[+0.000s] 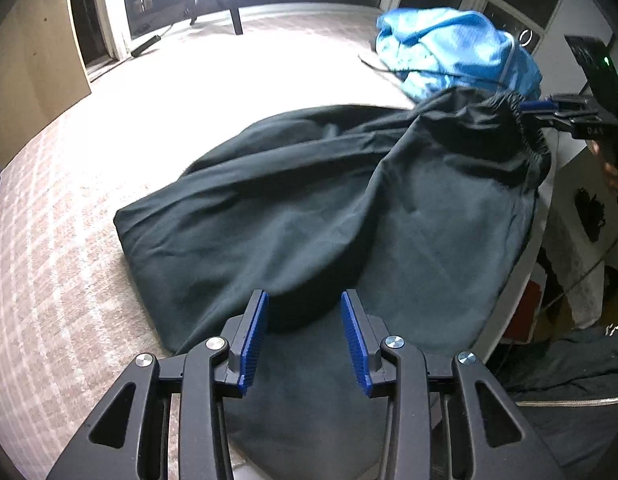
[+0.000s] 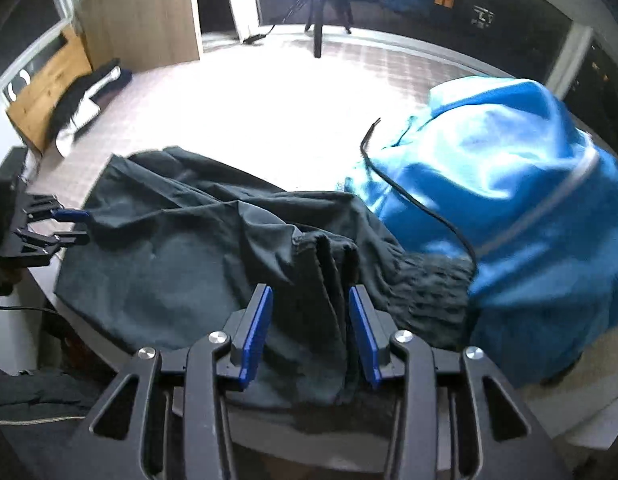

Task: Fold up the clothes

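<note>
A dark green-black garment [image 1: 309, 208] with an elastic waistband lies spread on the checked table top [image 1: 69, 240]. It also shows in the right wrist view [image 2: 181, 264]. My left gripper [image 1: 305, 320] is open, its blue pads either side of a fold at the garment's near edge. In the right wrist view it [image 2: 75, 226] stands open at the garment's left edge. My right gripper [image 2: 309, 316] is open around a bunched ridge of the dark cloth. In the left wrist view it [image 1: 533, 110] sits at the gathered waistband, far right.
A crumpled bright blue garment [image 2: 509, 200] lies on the table beside the dark one, also in the left wrist view [image 1: 453, 48]. A black cord [image 2: 409, 196] runs over it. The table edge [image 1: 521, 280] drops off at right. Folded dark clothes [image 2: 85, 100] lie far left.
</note>
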A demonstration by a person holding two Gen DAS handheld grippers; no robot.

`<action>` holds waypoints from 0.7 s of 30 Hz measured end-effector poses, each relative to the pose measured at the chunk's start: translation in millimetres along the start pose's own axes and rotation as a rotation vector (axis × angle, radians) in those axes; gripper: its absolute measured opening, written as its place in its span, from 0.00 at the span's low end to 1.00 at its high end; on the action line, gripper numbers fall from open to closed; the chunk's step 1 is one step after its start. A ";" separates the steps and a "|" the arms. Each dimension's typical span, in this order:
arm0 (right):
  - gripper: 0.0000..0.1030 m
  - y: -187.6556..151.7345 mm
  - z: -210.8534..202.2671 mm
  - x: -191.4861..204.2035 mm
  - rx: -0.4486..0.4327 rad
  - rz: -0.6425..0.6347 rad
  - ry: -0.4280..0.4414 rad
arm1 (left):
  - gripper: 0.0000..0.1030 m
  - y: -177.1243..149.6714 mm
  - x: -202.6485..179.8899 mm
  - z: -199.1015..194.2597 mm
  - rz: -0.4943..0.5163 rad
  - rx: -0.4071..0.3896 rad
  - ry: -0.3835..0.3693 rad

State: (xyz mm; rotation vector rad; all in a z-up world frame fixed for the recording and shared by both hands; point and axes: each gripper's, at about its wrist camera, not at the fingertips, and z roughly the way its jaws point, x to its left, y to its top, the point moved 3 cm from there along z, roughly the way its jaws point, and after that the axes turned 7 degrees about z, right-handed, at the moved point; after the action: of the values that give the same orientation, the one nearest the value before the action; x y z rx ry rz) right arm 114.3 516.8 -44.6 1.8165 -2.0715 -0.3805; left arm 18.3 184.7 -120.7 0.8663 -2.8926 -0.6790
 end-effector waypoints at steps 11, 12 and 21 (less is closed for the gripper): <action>0.06 5.1 18.3 7.6 0.040 -0.073 -0.028 | 0.35 -7.2 8.2 20.4 -0.026 0.042 -0.039; 0.06 4.0 19.3 6.7 0.046 -0.078 -0.033 | 0.35 -7.6 8.8 22.0 -0.027 0.045 -0.042; 0.04 -11.2 -8.0 -23.7 0.046 0.010 -0.030 | 0.37 -11.3 12.1 22.1 -0.013 0.053 -0.071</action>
State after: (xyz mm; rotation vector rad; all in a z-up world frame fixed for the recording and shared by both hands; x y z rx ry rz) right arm 130.4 538.9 -44.3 1.8364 -2.1250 -0.3625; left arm 10.2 178.6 -146.3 0.8854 -2.9837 -0.6500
